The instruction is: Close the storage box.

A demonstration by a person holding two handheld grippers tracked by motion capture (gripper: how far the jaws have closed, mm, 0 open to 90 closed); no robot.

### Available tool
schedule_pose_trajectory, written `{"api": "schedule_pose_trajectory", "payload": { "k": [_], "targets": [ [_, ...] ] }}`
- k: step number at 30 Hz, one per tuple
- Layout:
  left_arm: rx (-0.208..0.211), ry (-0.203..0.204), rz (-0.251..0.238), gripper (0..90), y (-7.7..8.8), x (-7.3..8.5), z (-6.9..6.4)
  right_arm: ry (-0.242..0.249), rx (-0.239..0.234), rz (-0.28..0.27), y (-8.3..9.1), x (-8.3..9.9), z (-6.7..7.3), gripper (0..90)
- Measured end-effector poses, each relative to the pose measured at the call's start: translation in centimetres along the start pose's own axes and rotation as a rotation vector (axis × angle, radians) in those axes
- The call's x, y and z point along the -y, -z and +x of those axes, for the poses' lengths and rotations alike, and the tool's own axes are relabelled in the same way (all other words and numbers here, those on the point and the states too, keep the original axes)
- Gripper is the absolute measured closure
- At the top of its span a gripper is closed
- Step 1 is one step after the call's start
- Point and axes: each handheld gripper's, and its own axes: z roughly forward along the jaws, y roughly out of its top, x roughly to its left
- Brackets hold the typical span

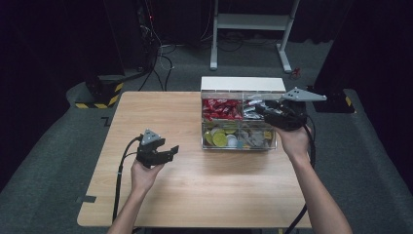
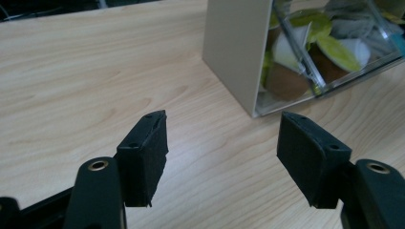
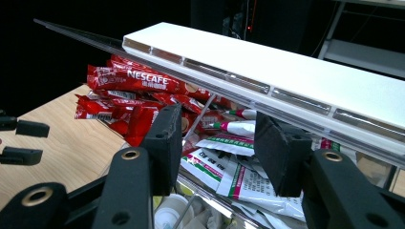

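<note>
White lid edge hides the organiser box (image 3: 305,81) rear; both claws released, empty.

- Left gripper (image 1: 165,152): all black and chunky, wearing a grey three-cornered plate on top, with a black cable trailing off toward the table's near edge (image 1: 195,225).
- Right gripper (image 1: 258,105): same black build, its grey plate sticking out.
- Jaws are showing brass-ringed screw holes and black foam-like pads (image 2: 143,157).
- Forearms are showing no sleeves.
</note>
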Motion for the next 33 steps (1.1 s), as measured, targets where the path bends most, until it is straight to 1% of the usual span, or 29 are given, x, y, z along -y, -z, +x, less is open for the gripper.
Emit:
{"api": "schedule_pose_trajectory", "payload": {
  "k": [2,8,13,14,17,24,27,30,31,33],
  "targets": [
    [0.017,0.002,-0.008,35.4,0.0,-0.7,-0.2,0.000,0.001,0.004,0.0,0.0,0.0,53.0],
    [0.034,-0.034,-0.028,36.8,0.3,-2.2,-0.7,-0.002,0.002,0.003,0.0,-0.1,-0.1,52.7],
    [0.058,-0.046,-0.047,38.1,0.4,-3.4,-0.9,-0.002,0.001,0.008,0.0,-0.2,-0.1,52.3],
    [0.062,-0.047,-0.054,38.9,0.4,-3.5,-1.0,0.000,0.002,0.007,0.1,-0.3,-0.1,52.2],
    [0.071,-0.063,-0.098,43.0,0.7,-4.0,-1.4,0.001,0.004,0.007,0.2,-0.3,-0.1,52.2],
    [0.102,-0.079,-0.118,45.8,0.6,-5.1,-2.0,0.002,0.006,0.006,0.2,-0.4,-0.1,52.1],
    [0.124,-0.073,-0.139,47.3,0.8,-5.7,-2.1,0.001,0.005,0.011,0.2,-0.4,0.0,51.8],
    [0.145,-0.082,-0.162,47.8,0.8,-6.3,-2.3,0.003,0.005,0.015,0.2,-0.5,-0.1,51.5],
    [0.149,-0.089,-0.160,48.0,0.8,-6.5,-2.4,0.004,0.004,0.015,0.1,-0.5,-0.1,51.4],
    [0.163,-0.087,-0.157,47.8,0.7,-6.8,-2.6,0.000,0.004,0.016,0.1,-0.5,-0.1,51.3]
  ]
}}
